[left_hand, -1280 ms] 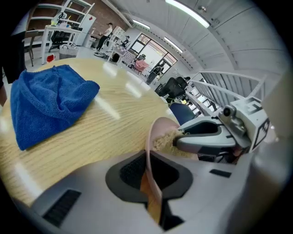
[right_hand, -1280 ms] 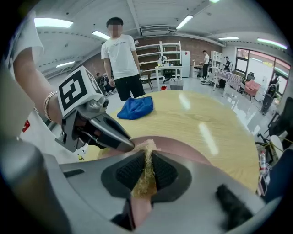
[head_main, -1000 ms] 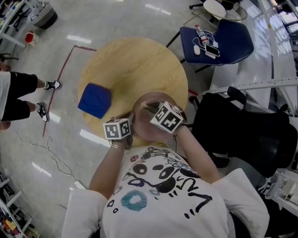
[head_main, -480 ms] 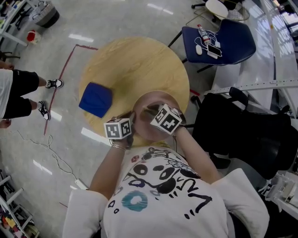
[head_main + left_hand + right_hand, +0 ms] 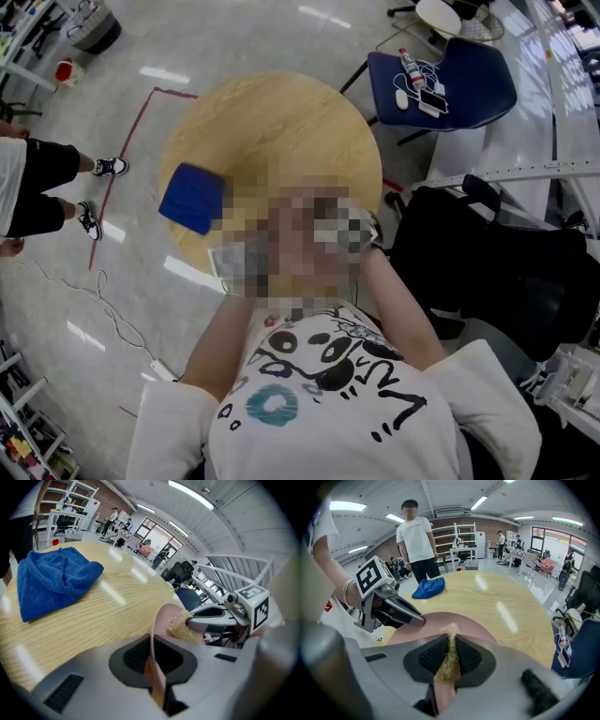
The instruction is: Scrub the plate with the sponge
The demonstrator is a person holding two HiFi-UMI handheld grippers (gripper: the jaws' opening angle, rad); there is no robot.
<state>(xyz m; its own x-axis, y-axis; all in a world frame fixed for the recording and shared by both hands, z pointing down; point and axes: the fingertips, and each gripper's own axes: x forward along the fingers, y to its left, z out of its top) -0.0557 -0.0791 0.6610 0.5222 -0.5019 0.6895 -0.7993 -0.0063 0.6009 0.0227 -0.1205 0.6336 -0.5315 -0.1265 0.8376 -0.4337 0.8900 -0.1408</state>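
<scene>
Plate [image 5: 161,620], pink, sits at the 6 o'clock edge of the round wooden table [image 5: 281,122], nearest the person. The left gripper [image 5: 152,658] has its jaws closed tight on the plate's rim. The right gripper [image 5: 451,649] is clamped on a tan fibrous sponge [image 5: 450,632] that touches the plate's face. A blue cloth [image 5: 192,199] lies at the table's 8 o'clock.

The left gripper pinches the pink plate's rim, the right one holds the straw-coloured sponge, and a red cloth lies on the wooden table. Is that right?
Almost. The cloth on the table is blue, not red; the left gripper view shows it plainly. The plate and sponge are gripped as you say.
</scene>
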